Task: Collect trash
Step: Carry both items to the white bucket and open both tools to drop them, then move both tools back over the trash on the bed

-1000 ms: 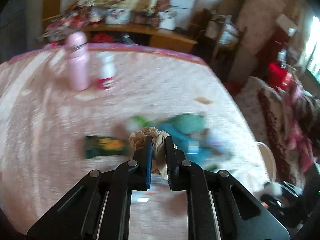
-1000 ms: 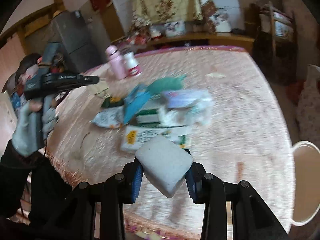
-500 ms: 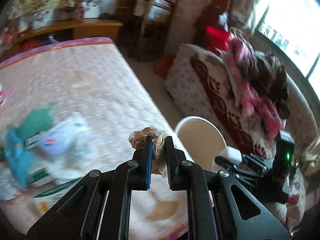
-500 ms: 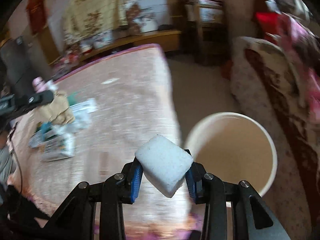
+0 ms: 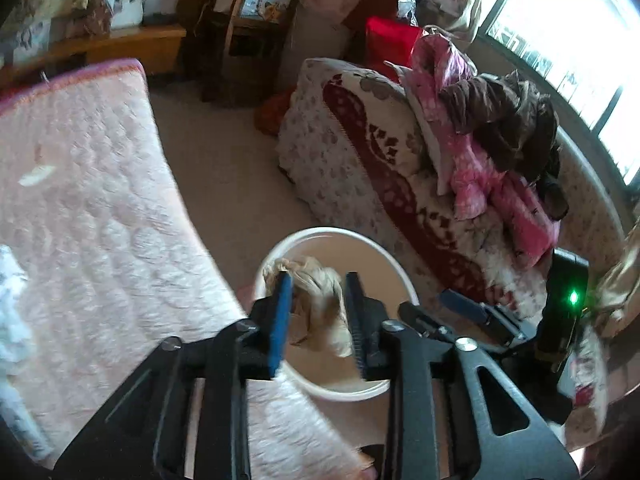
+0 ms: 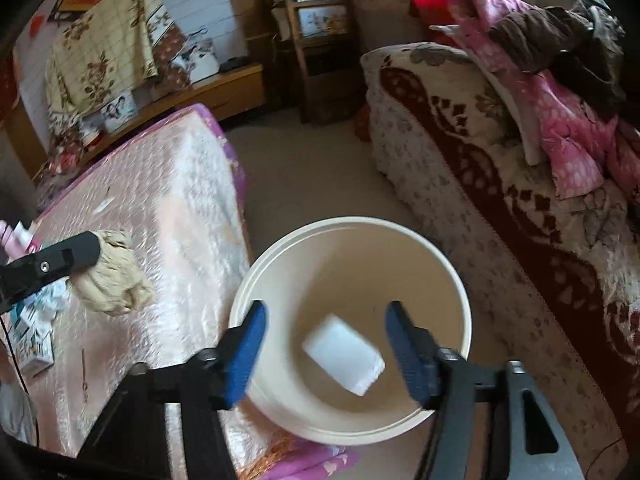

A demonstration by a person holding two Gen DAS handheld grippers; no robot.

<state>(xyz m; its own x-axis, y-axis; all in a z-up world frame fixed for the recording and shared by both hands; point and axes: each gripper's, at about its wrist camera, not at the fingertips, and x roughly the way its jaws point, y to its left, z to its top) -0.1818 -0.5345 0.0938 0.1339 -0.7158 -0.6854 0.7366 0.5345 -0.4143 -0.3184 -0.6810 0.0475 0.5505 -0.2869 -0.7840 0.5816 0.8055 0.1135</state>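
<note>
A cream round bin (image 6: 448,272) stands on the floor between the table and the sofa; it also shows in the left wrist view (image 5: 384,256). My right gripper (image 6: 326,344) is open above the bin, and a white foam block (image 6: 344,354) lies or falls inside it. My left gripper (image 5: 318,308) has its jaws parted, with a crumpled beige paper wad (image 5: 320,296) still between them over the bin's rim. In the right wrist view the left gripper (image 6: 86,250) with the wad (image 6: 112,284) shows at the left, over the table.
A table with a pink quilted cover (image 6: 168,216) is at the left, with wrappers and a small box (image 6: 32,344) on it. A patterned sofa (image 6: 500,184) piled with clothes is at the right. A wooden shelf (image 6: 316,40) stands behind.
Both grippers have swung from the table to the bin. My right gripper has opened and let go of the white block. My left gripper's jaws have parted around the wad.
</note>
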